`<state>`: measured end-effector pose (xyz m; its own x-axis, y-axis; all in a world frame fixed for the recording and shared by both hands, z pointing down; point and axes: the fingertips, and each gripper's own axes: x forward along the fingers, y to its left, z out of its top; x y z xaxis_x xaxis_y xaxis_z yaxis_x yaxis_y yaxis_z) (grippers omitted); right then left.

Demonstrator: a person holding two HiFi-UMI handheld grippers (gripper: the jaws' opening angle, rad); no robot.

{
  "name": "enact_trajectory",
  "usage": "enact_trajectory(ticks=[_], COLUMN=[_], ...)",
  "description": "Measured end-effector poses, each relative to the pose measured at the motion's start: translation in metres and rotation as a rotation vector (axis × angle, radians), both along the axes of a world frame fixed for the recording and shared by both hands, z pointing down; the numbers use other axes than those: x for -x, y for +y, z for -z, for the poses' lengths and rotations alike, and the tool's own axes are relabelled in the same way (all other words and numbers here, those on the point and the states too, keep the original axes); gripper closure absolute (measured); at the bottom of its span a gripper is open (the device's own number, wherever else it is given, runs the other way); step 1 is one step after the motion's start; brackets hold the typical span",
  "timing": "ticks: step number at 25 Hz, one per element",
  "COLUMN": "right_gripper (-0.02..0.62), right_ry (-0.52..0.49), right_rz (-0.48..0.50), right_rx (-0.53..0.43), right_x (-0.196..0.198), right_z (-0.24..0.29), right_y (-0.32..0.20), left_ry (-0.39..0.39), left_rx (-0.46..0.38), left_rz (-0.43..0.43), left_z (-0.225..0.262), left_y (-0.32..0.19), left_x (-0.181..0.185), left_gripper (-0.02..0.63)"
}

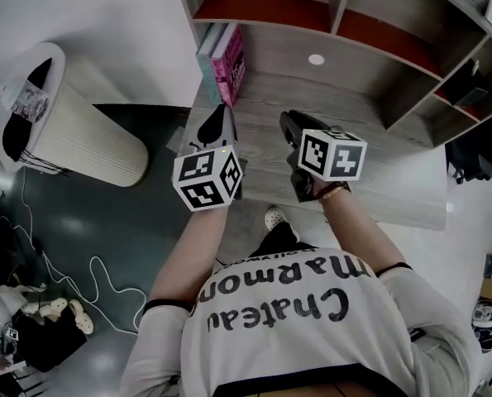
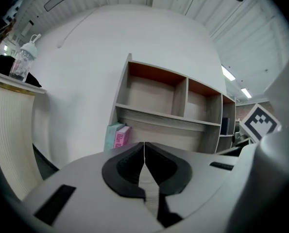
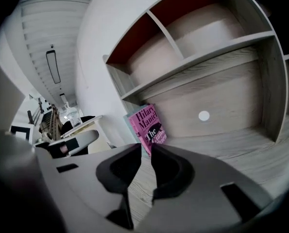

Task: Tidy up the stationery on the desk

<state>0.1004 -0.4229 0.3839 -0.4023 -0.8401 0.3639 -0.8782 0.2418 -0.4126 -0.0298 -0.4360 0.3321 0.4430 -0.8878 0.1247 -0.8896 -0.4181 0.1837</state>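
A pink book (image 1: 233,64) stands upright against a teal book (image 1: 210,52) at the far left of the wooden desk (image 1: 386,184). Both also appear in the left gripper view, pink book (image 2: 121,136) and teal book (image 2: 112,135), and the pink book (image 3: 149,125) fills the middle of the right gripper view. My left gripper (image 1: 221,114) hovers over the desk's front left, shut and empty, its jaws touching (image 2: 144,145). My right gripper (image 1: 287,122) is beside it, holding nothing, with only a thin slit between its tips (image 3: 146,147). No loose stationery is visible.
A shelf unit (image 1: 345,19) with open compartments rises at the back of the desk, with a round cable hole (image 1: 316,59) in its back panel. A ribbed beige bin (image 1: 84,143) stands on the dark floor to the left. Cables (image 1: 80,279) trail on the floor.
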Motion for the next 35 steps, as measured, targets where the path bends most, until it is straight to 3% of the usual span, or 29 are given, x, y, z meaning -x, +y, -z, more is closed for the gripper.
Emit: enact_trajectory(ticks=[4, 8, 15, 26, 35], right_gripper=[0.540, 0.578, 0.581, 0.583, 0.582], right_ry=[0.015, 0.116, 0.237, 0.203, 0.220], right_rz=[0.013, 0.005, 0.007, -0.012, -0.038], right_rx=[-0.070, -0.158, -0.257, -0.246, -0.255], right_x=[0.004, 0.002, 0.000, 0.001, -0.013], right_z=[0.028, 0.045, 0.057, 0.046, 0.047], right_y=[0.008, 0.014, 0.028, 0.047, 0.059], left_ry=[-0.019, -0.011, -0.014, -0.018, -0.006], left_rx=[-0.031, -0.040, -0.032, -0.032, -0.032], left_rz=[-0.027, -0.039, -0.043, -0.022, -0.029], left_z=[0.011, 0.018, 0.018, 0.013, 0.014], left_y=[0.012, 0.019, 0.035, 0.052, 0.058], left_x=[-0.007, -0.009, -0.011, 0.005, -0.002], left_gripper=[0.588, 0.588, 0.588, 0.588, 0.588])
